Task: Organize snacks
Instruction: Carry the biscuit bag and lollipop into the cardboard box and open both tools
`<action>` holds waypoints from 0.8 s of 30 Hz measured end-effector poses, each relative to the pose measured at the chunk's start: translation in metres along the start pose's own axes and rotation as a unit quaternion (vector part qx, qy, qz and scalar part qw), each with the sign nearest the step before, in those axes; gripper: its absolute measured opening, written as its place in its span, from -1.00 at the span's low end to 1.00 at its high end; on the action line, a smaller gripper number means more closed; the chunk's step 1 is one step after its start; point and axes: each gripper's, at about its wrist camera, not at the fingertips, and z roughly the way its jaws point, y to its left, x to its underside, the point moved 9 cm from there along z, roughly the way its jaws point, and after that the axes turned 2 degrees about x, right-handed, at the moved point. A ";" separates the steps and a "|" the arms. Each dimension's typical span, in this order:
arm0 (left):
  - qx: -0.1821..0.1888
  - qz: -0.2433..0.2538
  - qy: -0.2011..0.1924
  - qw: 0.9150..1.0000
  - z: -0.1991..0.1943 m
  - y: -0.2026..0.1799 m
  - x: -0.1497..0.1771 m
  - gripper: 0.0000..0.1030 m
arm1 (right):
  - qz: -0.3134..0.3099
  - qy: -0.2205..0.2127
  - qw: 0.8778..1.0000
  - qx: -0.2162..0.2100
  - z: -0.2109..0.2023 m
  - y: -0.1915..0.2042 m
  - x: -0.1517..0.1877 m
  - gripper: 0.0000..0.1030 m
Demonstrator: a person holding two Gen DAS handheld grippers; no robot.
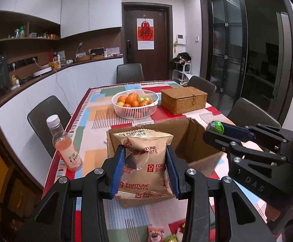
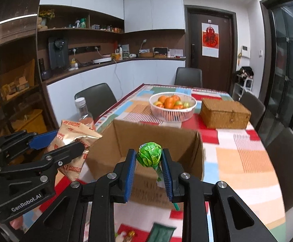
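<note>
My left gripper is shut on a tan Fortune Biscuits bag and holds it upright above the near left corner of an open cardboard box. My right gripper is shut on a green-wrapped lollipop, held over the box's near edge. The left gripper with the bag shows at the left of the right wrist view. The right gripper with the lollipop shows at the right of the left wrist view. The box interior looks empty where visible.
A pink drink bottle stands left of the box. A white fruit basket and a wicker box sit behind it. Loose snack packets lie on the patterned tablecloth near me. Dark chairs surround the table.
</note>
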 end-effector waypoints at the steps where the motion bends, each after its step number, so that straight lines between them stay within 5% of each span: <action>1: 0.001 0.000 0.002 1.000 0.004 0.002 -0.003 -0.23 | -0.003 0.003 1.000 0.003 0.004 0.000 -0.003 -0.48; 18: 0.024 -0.029 0.110 0.993 0.103 0.024 -0.001 -0.21 | -0.001 0.098 0.995 0.000 0.100 -0.013 -0.007 -0.48; 20: 0.018 -0.017 0.116 0.993 0.106 0.023 0.002 -0.06 | -0.002 0.105 0.994 0.006 0.106 -0.015 -0.005 -0.47; 24: 0.006 -0.009 0.106 0.994 0.097 0.022 0.007 0.16 | 0.000 0.099 0.995 0.017 0.102 -0.018 -0.003 -0.13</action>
